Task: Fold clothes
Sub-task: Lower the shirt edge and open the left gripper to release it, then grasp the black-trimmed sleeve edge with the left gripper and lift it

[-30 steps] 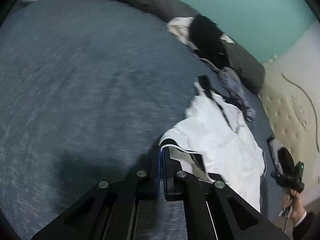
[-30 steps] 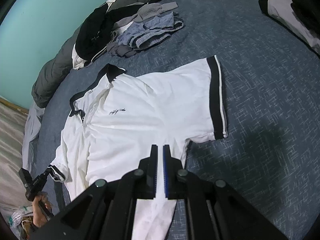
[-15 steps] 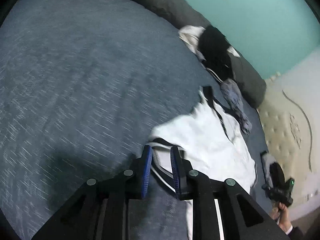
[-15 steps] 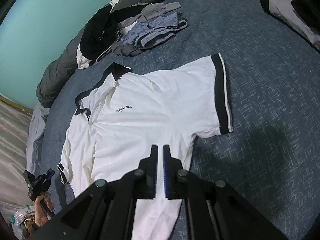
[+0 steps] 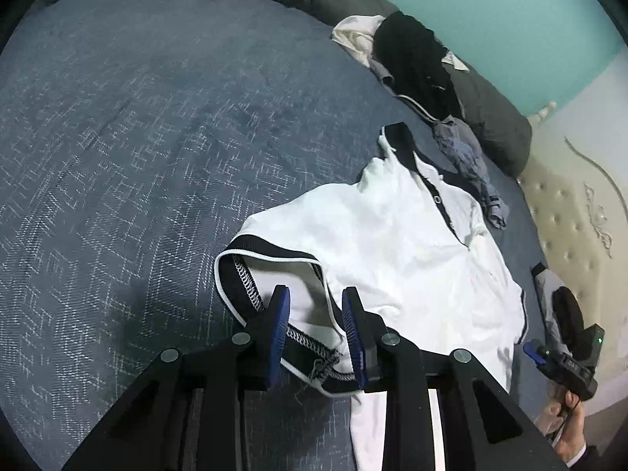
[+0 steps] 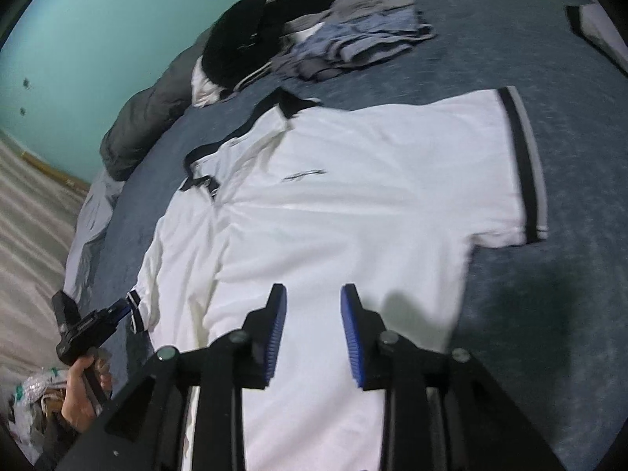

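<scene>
Polo shirt (image 6: 333,196) is the one being folded here, white with black trim, lying face up on the blue-grey bedspread (image 5: 117,137). Starting at the left gripper (image 5: 316,333): its jaws are opening right now, and the black-banded sleeve cuff (image 5: 274,271) sits loose between the blue pads, not pinched. A second ago those jaws were clamped on that cuff, so it looks like the sleeve just got dropped. In the left view the sleeve is flopped back over the shirt body with its inside seam showing, so my guess is the sleeve fold on that side is more or less placed.

Right gripper (image 6: 314,329) is doing the same thing: it was closed tight half a second ago, and the jaws are spreading now. They hover over the lower middle of the shirt with plain white cloth below them. I can't tell if the pads touch the fabric, but nothing is caught between them. The far sleeve (image 6: 522,165) lies spread flat on the spread, so that side looks not yet folded.

Further out, a pile of other clothes (image 6: 314,39) sits near the grey bolster (image 5: 490,117) by the teal wall.

Hard to see: the shirt hem is hidden under the gripper bodies in both views, and the right view is motion-blurred. The chest logo is unreadable.
</scene>
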`<state>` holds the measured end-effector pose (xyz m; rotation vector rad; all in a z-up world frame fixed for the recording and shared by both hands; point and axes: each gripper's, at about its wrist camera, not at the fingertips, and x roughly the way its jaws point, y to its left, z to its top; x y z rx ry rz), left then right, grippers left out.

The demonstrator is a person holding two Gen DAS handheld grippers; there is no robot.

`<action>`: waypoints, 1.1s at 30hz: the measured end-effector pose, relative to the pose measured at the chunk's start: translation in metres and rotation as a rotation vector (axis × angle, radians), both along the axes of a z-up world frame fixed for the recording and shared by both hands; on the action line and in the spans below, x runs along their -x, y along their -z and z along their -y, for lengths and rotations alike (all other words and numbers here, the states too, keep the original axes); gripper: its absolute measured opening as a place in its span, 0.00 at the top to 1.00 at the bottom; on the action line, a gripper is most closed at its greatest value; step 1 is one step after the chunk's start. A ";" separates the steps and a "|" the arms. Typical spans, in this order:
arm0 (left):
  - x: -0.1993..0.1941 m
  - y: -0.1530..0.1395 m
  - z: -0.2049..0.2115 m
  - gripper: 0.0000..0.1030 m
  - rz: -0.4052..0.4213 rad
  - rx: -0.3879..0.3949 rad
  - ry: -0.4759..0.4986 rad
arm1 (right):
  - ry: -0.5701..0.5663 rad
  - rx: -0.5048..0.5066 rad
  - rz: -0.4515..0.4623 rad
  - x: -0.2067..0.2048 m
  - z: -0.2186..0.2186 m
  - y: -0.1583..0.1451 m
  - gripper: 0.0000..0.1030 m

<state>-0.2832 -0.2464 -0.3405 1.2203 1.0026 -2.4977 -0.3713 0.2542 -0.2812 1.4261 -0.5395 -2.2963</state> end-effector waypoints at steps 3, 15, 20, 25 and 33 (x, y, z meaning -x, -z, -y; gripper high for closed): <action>0.003 0.001 -0.003 0.71 0.009 0.045 -0.002 | -0.014 -0.007 -0.019 -0.002 0.018 0.006 0.54; 0.017 0.001 -0.003 0.79 0.019 0.059 -0.003 | -0.061 -0.002 -0.076 -0.003 0.045 0.021 0.51; 0.017 -0.009 0.003 0.95 0.024 0.092 -0.002 | -0.105 0.027 -0.092 -0.001 0.051 0.023 0.51; 0.003 -0.027 0.022 0.96 0.004 0.117 -0.043 | -0.108 0.079 -0.080 0.004 0.051 0.027 0.51; -0.012 -0.039 0.072 0.97 0.010 0.112 -0.147 | -0.086 0.101 -0.086 0.016 0.046 0.028 0.51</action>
